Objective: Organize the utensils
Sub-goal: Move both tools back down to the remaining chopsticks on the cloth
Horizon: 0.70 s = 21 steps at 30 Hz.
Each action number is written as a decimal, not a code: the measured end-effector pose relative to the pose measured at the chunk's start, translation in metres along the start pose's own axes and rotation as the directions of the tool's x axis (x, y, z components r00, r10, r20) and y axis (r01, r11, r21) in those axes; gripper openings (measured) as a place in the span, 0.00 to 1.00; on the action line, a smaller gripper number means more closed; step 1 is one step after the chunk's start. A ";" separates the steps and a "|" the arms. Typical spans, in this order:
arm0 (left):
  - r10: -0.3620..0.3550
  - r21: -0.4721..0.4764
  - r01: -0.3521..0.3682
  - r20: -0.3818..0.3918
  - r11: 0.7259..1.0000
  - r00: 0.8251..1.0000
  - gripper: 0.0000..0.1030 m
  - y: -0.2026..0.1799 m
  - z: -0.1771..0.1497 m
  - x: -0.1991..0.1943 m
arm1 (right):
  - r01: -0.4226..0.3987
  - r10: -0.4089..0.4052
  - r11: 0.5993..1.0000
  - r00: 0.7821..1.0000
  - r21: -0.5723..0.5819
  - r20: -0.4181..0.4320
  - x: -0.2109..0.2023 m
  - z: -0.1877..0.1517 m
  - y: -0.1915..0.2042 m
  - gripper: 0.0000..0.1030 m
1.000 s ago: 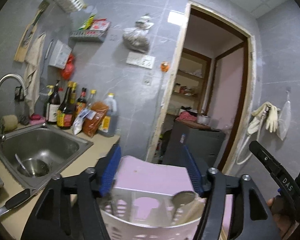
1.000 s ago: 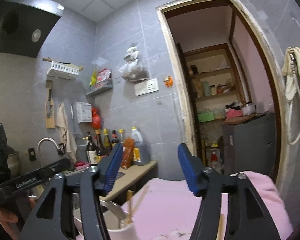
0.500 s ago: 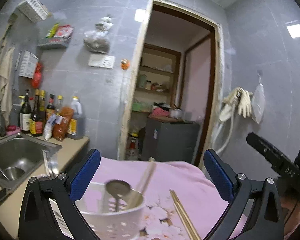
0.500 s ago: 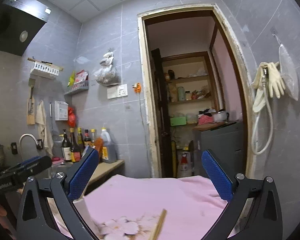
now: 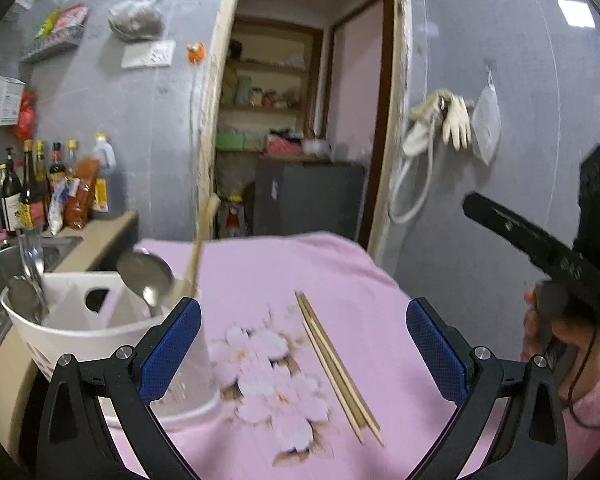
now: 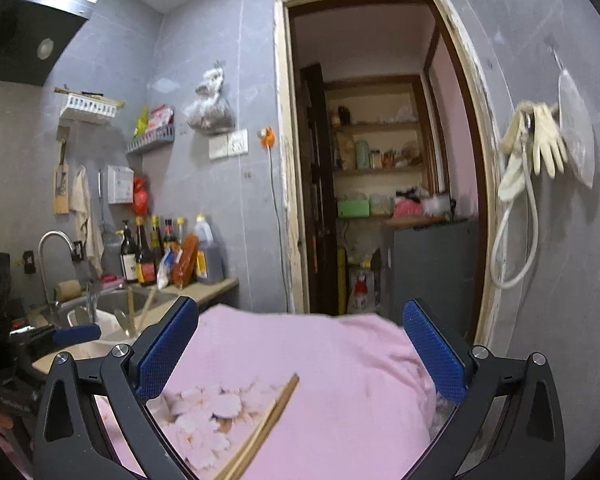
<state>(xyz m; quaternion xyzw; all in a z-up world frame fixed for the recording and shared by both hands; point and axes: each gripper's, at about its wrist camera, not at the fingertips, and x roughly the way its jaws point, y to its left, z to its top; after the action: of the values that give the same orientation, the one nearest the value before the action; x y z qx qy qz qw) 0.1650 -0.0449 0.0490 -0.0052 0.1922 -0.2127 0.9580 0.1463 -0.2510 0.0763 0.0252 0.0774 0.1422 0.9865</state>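
Note:
A white utensil holder [image 5: 80,332] stands at the left edge of a table under a pink flowered cloth [image 5: 284,280]. It holds metal spoons [image 5: 146,276] and a wooden utensil [image 5: 202,240]. A pair of wooden chopsticks [image 5: 336,364] lies on the cloth to its right. My left gripper [image 5: 302,348] is open and empty above the cloth. My right gripper [image 6: 300,348] is open and empty above the chopsticks [image 6: 264,428]. The holder [image 6: 108,328] shows at the left in the right wrist view.
A steel sink [image 6: 140,300] with a tap [image 6: 50,248] and a counter with sauce bottles [image 6: 148,256] lie to the left. A doorway [image 6: 380,184] to a pantry is straight behind the table. Gloves and a hose [image 6: 536,148] hang on the right wall.
Both grippers have opened wide. The left gripper has let go of the utensil holder and swung right, so the chopsticks on the cloth have come into view.

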 end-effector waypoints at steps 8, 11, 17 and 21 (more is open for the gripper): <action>-0.015 0.076 0.029 -0.182 0.997 0.983 0.65 -0.023 -0.023 0.033 | -0.043 0.062 0.995 0.976 0.095 -0.209 0.034 -0.027 -0.028 0.67; -0.034 0.067 0.056 -0.284 0.996 0.958 0.48 -0.025 -0.030 0.056 | -0.077 0.110 0.989 0.949 0.124 -0.296 0.050 -0.037 -0.030 0.58; -0.091 -0.022 0.090 -0.437 0.996 0.895 0.28 -0.013 -0.042 0.097 | -0.115 0.179 0.979 0.881 0.170 -0.438 0.086 -0.054 -0.033 0.39; -0.130 -0.104 0.090 -0.497 0.990 0.858 0.22 0.001 -0.048 0.117 | -0.124 0.224 0.968 0.818 0.218 -0.530 0.109 -0.070 -0.035 0.32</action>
<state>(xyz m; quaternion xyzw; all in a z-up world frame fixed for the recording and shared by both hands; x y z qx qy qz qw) 0.2457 -0.0887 -0.0386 0.0025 0.4423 -0.2537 0.8602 0.2484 -0.2515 -0.0112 0.0759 0.3672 0.2259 0.8991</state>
